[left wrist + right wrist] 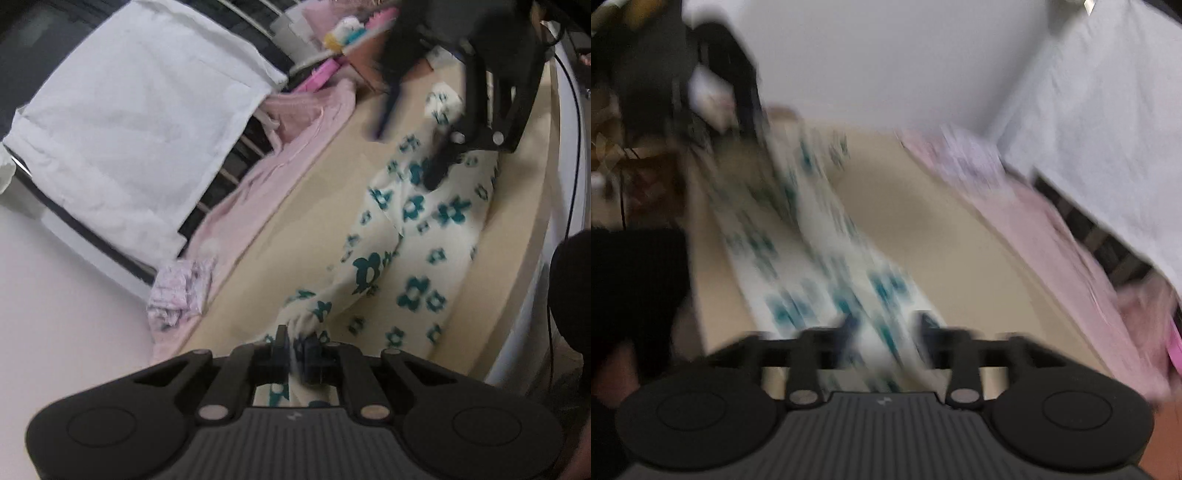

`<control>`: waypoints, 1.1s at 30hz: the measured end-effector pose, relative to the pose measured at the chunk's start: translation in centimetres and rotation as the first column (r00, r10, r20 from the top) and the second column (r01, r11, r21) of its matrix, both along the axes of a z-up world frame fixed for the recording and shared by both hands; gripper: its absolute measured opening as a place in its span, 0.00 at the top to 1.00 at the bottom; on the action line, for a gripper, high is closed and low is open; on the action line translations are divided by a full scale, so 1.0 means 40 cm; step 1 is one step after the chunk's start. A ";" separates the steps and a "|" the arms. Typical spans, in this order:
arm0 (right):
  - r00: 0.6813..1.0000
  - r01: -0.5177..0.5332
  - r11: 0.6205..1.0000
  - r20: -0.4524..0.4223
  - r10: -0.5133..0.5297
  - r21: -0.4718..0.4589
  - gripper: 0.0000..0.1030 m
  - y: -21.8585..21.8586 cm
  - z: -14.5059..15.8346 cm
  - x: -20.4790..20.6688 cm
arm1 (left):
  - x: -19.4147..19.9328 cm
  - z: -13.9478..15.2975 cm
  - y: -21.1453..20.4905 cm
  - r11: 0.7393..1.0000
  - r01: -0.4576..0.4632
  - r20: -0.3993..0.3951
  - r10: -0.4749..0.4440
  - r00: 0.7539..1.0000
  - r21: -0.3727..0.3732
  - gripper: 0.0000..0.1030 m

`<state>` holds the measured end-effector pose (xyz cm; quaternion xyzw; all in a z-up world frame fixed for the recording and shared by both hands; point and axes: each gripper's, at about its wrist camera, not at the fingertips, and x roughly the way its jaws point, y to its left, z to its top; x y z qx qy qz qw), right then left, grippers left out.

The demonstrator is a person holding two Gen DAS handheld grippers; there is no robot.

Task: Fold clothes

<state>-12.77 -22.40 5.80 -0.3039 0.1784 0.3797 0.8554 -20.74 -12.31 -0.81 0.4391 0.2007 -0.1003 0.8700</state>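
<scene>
A white garment with teal flowers [417, 221] lies stretched lengthwise on a beige surface [295, 206]. My left gripper [297, 345] is shut on the garment's near end, with the cloth bunched between its fingers. At the far end my right gripper [405, 158] hovers with its jaws wide apart, one fingertip low over the cloth. The right wrist view is blurred. There the right gripper [886, 325] stands open with the garment [812, 258] running between its fingers, and the pads do not press on it. The dark left gripper [753, 122] shows at the garment's far end.
A pink cloth [295, 129] lies along the beige surface's side, below a railing draped with a white sheet [129, 110]. A small folded patterned piece [181, 291] sits beside the pink cloth. Toys and pink boxes [347, 33] are at the far end. A person's dark clothing [572, 288] is at the right edge.
</scene>
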 end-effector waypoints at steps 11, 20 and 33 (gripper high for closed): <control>0.978 -0.205 0.979 0.045 0.206 -0.022 0.97 0.259 -0.075 0.043 | 0.020 0.082 0.113 0.978 0.078 -0.214 -0.120 0.969 -0.195 0.48; 0.976 -0.207 0.977 0.079 0.203 0.046 0.98 0.207 -0.043 0.021 | 0.252 0.062 0.139 0.948 0.311 -0.417 -0.312 0.854 -0.074 0.27; 0.987 -0.160 0.986 0.011 0.159 0.049 0.63 0.236 -0.079 0.038 | 0.179 0.109 0.120 0.987 -0.142 -0.321 0.110 0.941 -0.078 0.94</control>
